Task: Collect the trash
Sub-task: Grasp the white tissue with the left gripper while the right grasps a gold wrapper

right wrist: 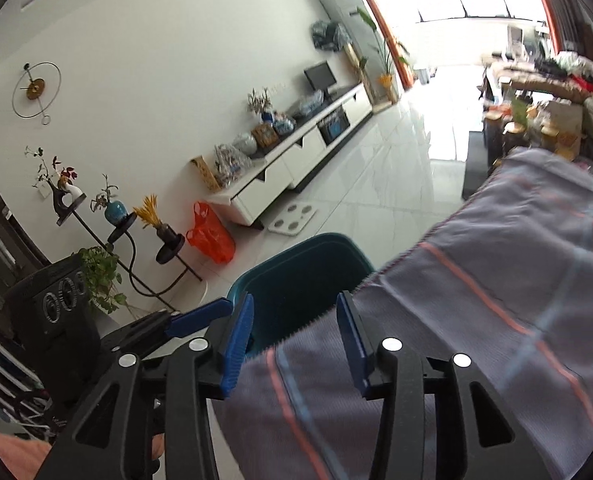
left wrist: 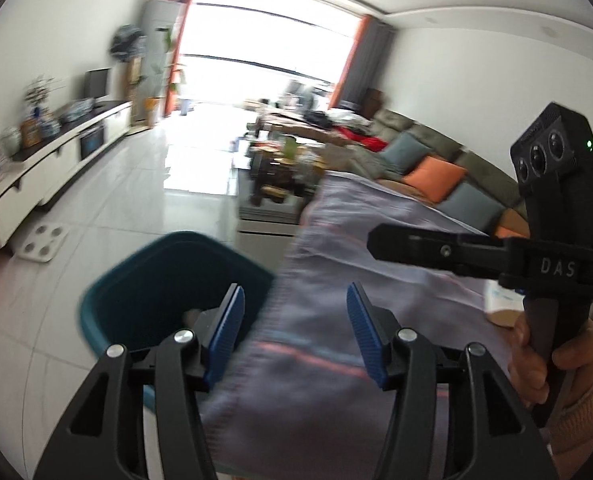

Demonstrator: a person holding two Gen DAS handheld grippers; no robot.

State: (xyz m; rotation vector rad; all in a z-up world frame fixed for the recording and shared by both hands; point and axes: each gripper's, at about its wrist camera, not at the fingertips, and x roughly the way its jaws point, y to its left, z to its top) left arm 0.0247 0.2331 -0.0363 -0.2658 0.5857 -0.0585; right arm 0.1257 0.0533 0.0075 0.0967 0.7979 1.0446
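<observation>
Ahead of the left claw [left wrist: 294, 334], the teal plastic waste bin [left wrist: 168, 276] is motion-blurred, its near rim hidden behind the claw's fingers; a small pale object inside it [left wrist: 192, 315] is too blurred to identify. Right of that claw, the grey checked cloth over the worktop [left wrist: 336, 280] smears at its hem and hides the worktop itself.

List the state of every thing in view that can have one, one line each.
left tool: open, holding nothing
right tool: open, holding nothing
teal bin: upright on the floor, no lid, beside the table edge
checked tablecloth: spread over the table, edge hanging down
orange plastic bag: on the floor, slumped against the cabinet end
</observation>
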